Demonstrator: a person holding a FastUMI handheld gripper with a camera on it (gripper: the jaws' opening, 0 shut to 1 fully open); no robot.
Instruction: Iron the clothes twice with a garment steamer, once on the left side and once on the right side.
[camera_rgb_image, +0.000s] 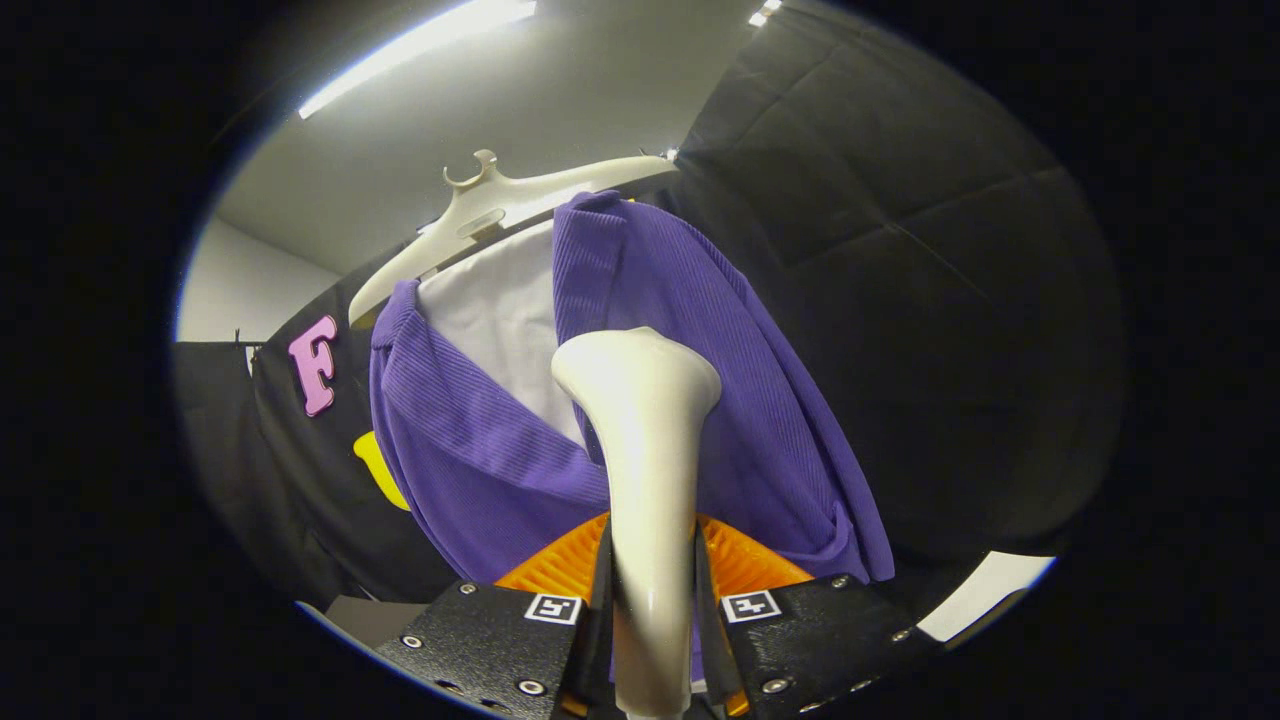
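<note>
- Garment steamer (645, 450): clamped between the jaws, both fingers (600, 590) pressing its pale handle from either side; long axis runs straight fwd along the fingers, flared head at far end.
- Gripper (650, 600) closed on the handle, grip looks firm; no gap seen betw. fingers and handle.
- Clothes: purple ribbed top (760, 400) over a white inner layer (500, 310), hung on a pale hanger (480, 215), directly beyond steamer head.
- Key relation: head sits at about the middle of the front opening, just beside the inner edge of the panel on the rt in the gripper view; other panel lies to the lt of the head. Prob. touching or nearly touching fabric, can't tell which from this angle.
- Judged: next pass needs head shifted sideways onto one panel, then run along the panel's length; which side is already done can't be told.
- Hidden: steamer's face turned away, so steam and contact not visible; lower hem cut off behind fingers; base of handle below the fingers out of sight; hose or cord not made out.
- Booth wall (900, 250), black cloth, behind the garment.
</note>
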